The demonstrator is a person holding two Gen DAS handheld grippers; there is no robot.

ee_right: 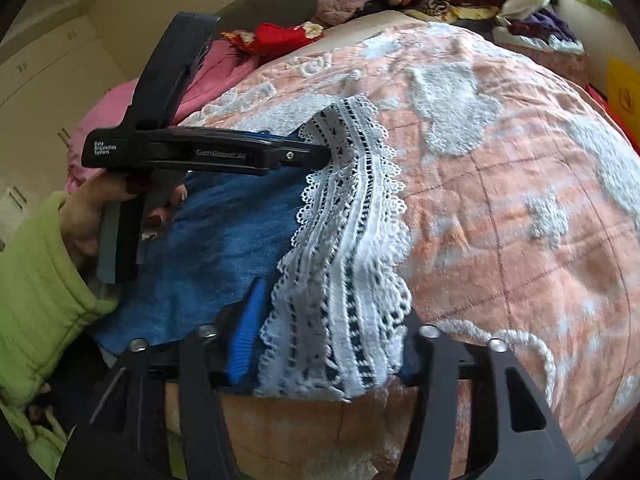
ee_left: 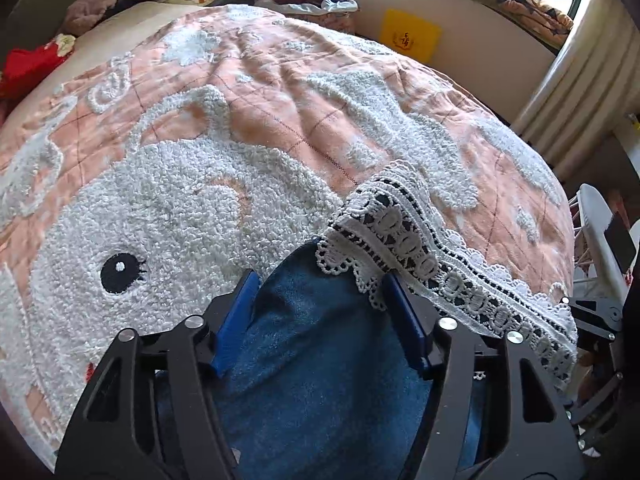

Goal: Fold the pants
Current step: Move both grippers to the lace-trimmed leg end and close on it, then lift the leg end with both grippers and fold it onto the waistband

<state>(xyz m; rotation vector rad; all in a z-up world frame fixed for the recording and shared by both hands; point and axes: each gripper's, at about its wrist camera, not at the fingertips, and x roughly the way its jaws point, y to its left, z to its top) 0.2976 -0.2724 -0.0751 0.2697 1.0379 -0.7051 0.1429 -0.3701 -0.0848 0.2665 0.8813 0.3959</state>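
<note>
Left tongs point(ee_left: 320, 300) stand with fingers spread, the blue pants point(ee_left: 312, 344) lying between them, lace hem point(ee_left: 404, 240) draped over the right finger; no clamp seen. Right tongs point(ee_right: 328, 344) likewise straddle the lace hem point(ee_right: 344, 240) with fingers apart, not pinching. Only the right view shows the left tongs point(ee_right: 320, 152) from the side, tips at the hem, held by a hand point(ee_right: 100, 208), with the bedspread point(ee_right: 520, 220) beneath.
</note>
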